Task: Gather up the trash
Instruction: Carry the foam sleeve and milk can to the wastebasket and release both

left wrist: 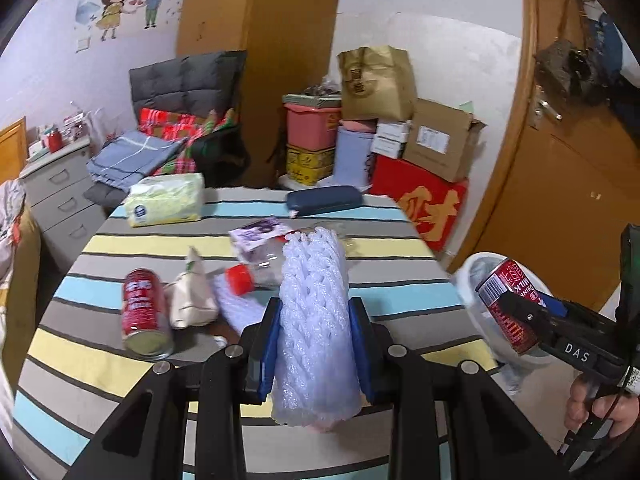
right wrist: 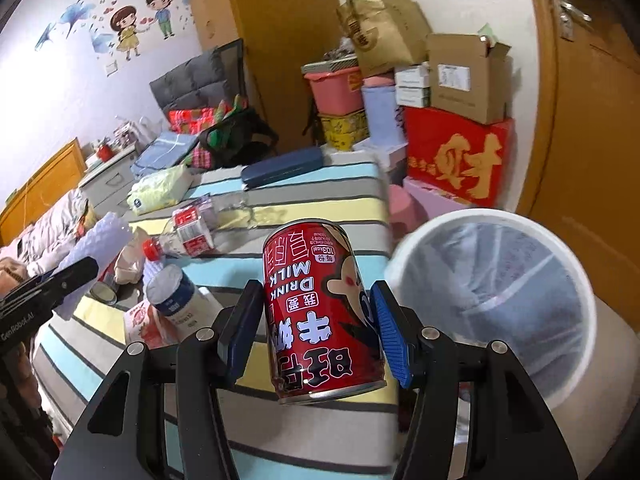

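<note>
Striped table [left wrist: 360, 276] holds litter; left gripper [left wrist: 314, 344] clamps foam netting [left wrist: 312, 320], right gripper [right wrist: 316, 320] a milk can [right wrist: 320, 312].

Home bedroom: bed [right wrist: 48, 216], wall stickers [left wrist: 128, 4].

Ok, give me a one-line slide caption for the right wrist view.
Right gripper clamps a red milk drink can beside the lined white bin, above the striped table.
</note>
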`<state>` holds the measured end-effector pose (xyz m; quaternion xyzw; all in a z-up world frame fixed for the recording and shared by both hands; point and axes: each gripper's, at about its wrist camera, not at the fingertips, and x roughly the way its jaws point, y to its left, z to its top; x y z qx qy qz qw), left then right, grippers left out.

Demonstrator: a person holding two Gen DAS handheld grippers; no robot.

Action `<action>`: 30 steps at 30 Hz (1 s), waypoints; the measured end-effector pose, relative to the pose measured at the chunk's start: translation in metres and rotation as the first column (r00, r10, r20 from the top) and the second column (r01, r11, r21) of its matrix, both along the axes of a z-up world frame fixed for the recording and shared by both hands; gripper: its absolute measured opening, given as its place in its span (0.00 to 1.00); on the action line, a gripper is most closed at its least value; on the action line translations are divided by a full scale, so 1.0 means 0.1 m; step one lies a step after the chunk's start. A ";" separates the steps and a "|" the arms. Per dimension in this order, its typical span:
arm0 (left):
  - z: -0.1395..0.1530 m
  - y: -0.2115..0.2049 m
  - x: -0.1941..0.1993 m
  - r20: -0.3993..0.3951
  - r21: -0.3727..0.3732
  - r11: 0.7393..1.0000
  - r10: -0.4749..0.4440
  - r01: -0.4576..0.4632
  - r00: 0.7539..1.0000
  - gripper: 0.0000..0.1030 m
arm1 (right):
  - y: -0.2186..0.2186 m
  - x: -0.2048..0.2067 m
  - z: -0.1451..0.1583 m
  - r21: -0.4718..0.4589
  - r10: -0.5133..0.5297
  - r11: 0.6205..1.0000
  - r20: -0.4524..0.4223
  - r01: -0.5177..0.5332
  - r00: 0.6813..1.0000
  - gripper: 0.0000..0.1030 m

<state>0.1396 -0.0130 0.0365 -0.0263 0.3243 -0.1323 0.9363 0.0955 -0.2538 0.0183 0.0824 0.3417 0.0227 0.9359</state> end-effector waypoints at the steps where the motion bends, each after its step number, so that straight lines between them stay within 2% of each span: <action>1: 0.01 -0.07 -0.01 0.002 0.000 1.000 -0.016 0.016 1.000 0.32 | -0.04 -0.03 0.01 -0.009 -0.013 1.000 0.006 0.013 1.000 0.55; 7: 0.05 -0.51 -0.09 0.015 -0.007 0.995 -0.096 0.096 0.995 0.32 | -0.26 -0.20 0.08 -0.012 -0.078 0.997 0.036 0.079 0.996 0.55; 19: 0.07 -1.38 -0.20 0.016 0.016 0.970 -0.244 0.244 0.970 0.32 | -0.73 -0.46 0.12 -0.048 -0.189 0.980 0.056 0.192 0.980 0.55; 30: -0.05 -2.01 -0.19 -0.018 0.031 0.939 -0.343 0.343 0.939 0.32 | -1.07 -0.50 -0.01 -0.050 -0.241 0.969 0.013 0.242 0.970 0.55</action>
